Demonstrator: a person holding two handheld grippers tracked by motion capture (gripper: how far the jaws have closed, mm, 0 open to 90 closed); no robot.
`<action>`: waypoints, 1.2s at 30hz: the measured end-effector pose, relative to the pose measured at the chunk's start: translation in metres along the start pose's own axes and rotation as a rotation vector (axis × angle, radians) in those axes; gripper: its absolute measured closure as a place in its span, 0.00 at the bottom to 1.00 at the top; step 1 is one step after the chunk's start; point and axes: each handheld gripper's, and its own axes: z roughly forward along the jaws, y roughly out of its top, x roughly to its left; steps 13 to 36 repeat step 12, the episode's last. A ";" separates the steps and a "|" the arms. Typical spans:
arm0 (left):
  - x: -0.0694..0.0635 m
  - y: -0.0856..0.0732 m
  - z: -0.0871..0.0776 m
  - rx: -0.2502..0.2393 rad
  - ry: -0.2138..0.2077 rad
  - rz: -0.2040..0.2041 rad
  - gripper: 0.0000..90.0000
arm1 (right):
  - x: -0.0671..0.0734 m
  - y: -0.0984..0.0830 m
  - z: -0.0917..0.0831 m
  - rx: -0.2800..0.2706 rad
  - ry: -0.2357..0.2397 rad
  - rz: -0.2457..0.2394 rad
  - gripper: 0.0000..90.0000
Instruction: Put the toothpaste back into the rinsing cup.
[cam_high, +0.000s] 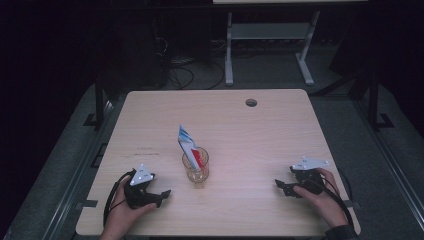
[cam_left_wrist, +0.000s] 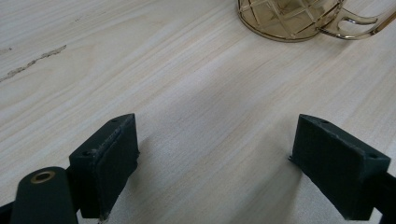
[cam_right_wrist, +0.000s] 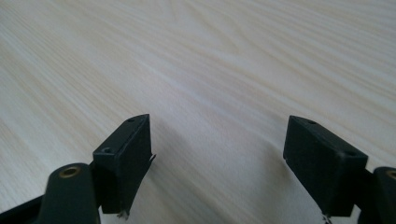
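An amber glass mug (cam_high: 195, 169) stands near the middle of the light wooden table (cam_high: 260, 135). A tall packet (cam_high: 189, 145) printed in white, blue and red sticks up out of it. My left gripper (cam_high: 164, 194) rests low on the table at the front left, open, its tips pointing toward the mug. In the left gripper view the mug's base and handle (cam_left_wrist: 299, 21) sit beyond the empty jaws. My right gripper (cam_high: 281, 187) lies at the front right, open, nothing between its jaws (cam_right_wrist: 217, 158) but bare wood.
A round cable hole (cam_high: 251, 102) is set in the table near its far edge. Behind the table stand the white legs of another desk (cam_high: 229, 50) and loose cables on a dark floor. Metal frame rails (cam_high: 100, 105) run along both sides.
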 end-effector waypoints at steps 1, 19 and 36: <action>0.000 0.000 0.000 0.000 0.000 0.000 0.15 | 0.000 -0.002 0.000 0.006 -0.002 -0.002 0.24; -0.002 -0.001 0.000 -0.004 0.016 -0.015 0.15 | -0.002 -0.007 0.001 -0.027 0.011 0.002 0.19; -0.002 -0.001 0.000 -0.004 0.016 -0.015 0.15 | -0.002 -0.007 0.001 -0.027 0.011 0.002 0.19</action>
